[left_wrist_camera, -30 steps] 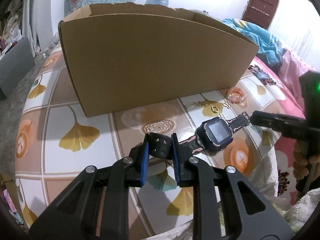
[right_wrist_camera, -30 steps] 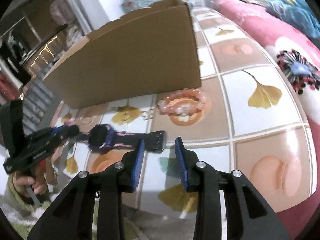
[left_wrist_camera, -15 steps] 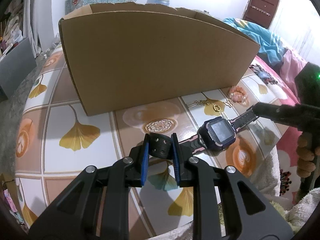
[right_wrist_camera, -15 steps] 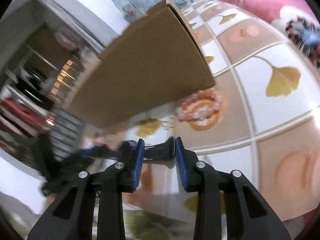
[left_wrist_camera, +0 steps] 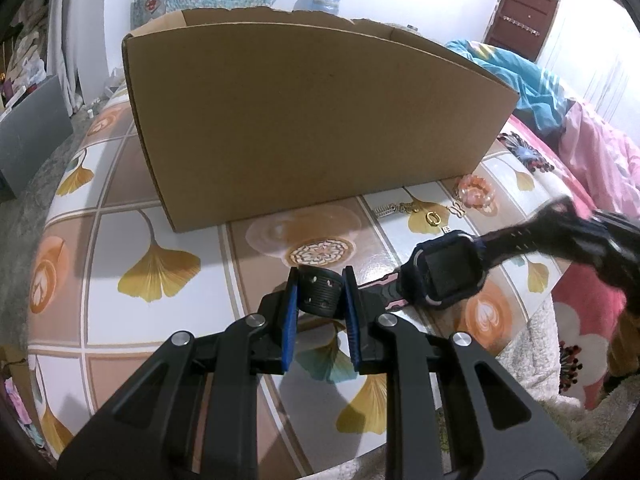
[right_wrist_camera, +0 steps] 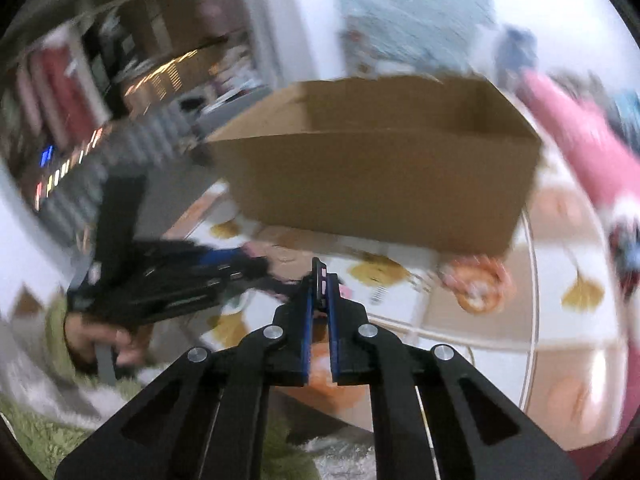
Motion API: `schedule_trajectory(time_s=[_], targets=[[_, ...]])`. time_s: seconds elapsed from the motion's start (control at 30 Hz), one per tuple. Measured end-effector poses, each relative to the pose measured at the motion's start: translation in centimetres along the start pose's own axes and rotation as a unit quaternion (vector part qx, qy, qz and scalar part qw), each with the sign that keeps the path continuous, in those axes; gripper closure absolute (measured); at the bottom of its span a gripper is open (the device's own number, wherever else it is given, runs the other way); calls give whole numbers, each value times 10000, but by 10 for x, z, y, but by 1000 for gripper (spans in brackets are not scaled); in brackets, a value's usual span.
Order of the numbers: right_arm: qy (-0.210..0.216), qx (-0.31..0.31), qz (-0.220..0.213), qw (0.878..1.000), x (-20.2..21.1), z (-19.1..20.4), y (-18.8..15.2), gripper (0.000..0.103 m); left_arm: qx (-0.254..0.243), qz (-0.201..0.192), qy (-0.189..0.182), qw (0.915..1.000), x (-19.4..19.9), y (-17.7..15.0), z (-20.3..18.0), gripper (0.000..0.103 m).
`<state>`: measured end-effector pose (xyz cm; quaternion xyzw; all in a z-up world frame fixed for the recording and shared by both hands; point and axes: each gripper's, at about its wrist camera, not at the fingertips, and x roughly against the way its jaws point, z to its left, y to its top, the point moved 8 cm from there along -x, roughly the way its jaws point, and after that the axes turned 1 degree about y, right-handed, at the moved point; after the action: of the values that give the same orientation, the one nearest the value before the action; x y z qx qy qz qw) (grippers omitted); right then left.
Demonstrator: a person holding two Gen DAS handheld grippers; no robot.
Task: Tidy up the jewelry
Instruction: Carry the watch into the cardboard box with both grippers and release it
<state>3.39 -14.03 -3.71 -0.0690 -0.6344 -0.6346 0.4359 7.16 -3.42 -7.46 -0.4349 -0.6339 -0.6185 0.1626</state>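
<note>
Item one: my left gripper (left_wrist_camera: 320,300), black arms with blue pads, clamped on the ribbed black strap end of a dark blue square-faced smartwatch with pink-trimmed band (left_wrist_camera: 448,274). The watch is lifted off the tabletop near its front edge, its face tilted up, the band stretched between my two tools.

Item two: my right gripper (right_wrist_camera: 320,292), same build, pads nearly together and pinching the thin black far strap end edge-on. In the left wrist view this gripper (left_wrist_camera: 560,220) appears as a blurred dark shape at the right edge of the table.

Item three: table covered in a tiled oilcloth with yellow ginkgo-leaf and orange latte-art prints (left_wrist_camera: 120,240), carrying everything listed.

Item four: large open-topped brown cardboard box (left_wrist_camera: 312,120), standing toward the back of the table.

Item five: pink-orange beaded bracelet (left_wrist_camera: 476,194), lying just beside the box's front right corner.

Item six: small gold ring (left_wrist_camera: 433,218), on the cloth between bracelet and watch.

Item seven: short gold chain piece (left_wrist_camera: 394,210), close to the box's front wall, left of the ring.

The right wrist view is heavily motion-blurred; small items there are unreadable.
</note>
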Motion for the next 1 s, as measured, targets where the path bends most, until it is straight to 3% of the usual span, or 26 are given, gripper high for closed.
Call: schedule_trajectory(time_s=[0.1,0.27,0.47,0.6,0.73,0.83,1.0], targets=[[-33,678,-63,9977,4,33,3,96,6,-20,-23,10000,1,-1,1,84],[23,1207,-118,9926,15,60,-1,96,118,-128,-207,9996,2,-2,5,83],[303,1226,-179,9918,20,77,-13,96,422,-267,-665,9965,6,-3,12,84],[358,987,-376,9938,22,72,-7,97,483,-277,-770,9955,18,1,10,84],[439,430,-843,9945,38,38,25,97,232,-603,-817,9946,56,23,-2,85],[587,184,-1260,9901,57,15,59,97,161,-1039,-1026,9892,98,62,-10,85],[815,-86,-1557,9844,68,-33,133,97,35,-1072,-826,9908,110,133,-7,85]])
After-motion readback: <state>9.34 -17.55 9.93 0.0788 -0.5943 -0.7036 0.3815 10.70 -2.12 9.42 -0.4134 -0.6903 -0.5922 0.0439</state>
